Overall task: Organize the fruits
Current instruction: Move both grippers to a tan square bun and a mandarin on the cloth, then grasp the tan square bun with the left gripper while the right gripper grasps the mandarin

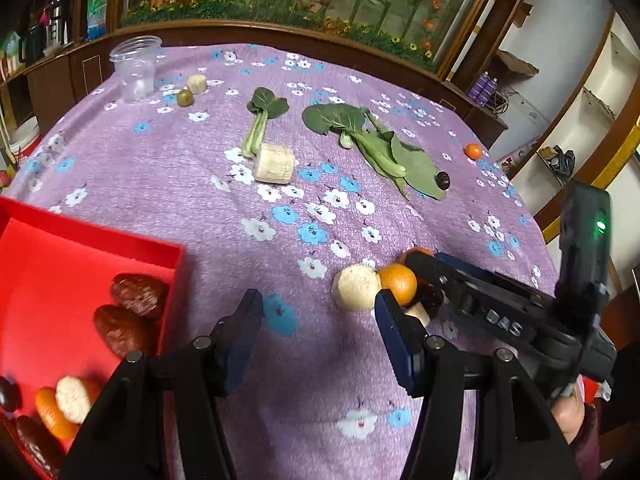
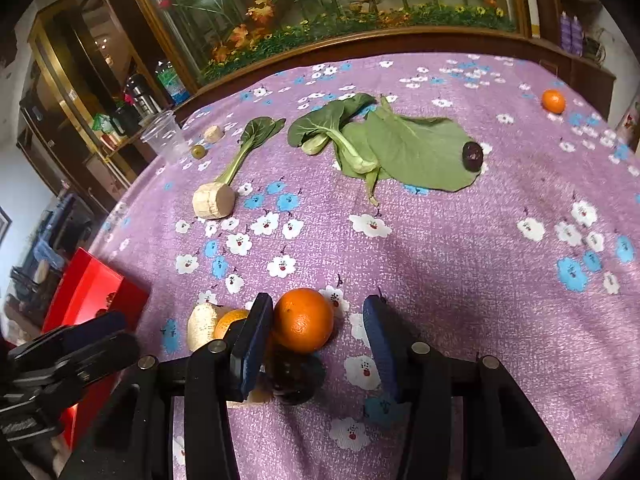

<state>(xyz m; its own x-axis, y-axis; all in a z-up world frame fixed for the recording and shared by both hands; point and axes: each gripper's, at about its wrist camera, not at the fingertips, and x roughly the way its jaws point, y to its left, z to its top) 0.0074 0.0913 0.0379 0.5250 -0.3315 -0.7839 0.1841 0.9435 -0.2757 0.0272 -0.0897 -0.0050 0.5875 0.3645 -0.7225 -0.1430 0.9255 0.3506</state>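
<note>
A red tray (image 1: 120, 240) at the left holds brown dates (image 1: 138, 294), an orange and a pale round piece. My left gripper (image 1: 320, 336) is open and empty over the purple cloth beside the tray. My right gripper (image 2: 318, 332) is open around an orange (image 2: 303, 320); its left finger touches the fruit. A second orange (image 2: 230, 320), a pale banana piece (image 2: 202, 326) and a dark fruit (image 2: 294, 376) lie close by. The same cluster shows in the left wrist view, with an orange (image 1: 398, 282) by the right gripper.
Bok choy leaves (image 2: 408, 148), a single stalk (image 2: 248, 140), a banana chunk (image 2: 214, 202), a dark date (image 2: 473, 155), a small orange (image 2: 553, 101), a green fruit (image 2: 197, 151) and a clear plastic cup (image 2: 164, 136) lie on the flowered cloth. A wooden frame borders the far edge.
</note>
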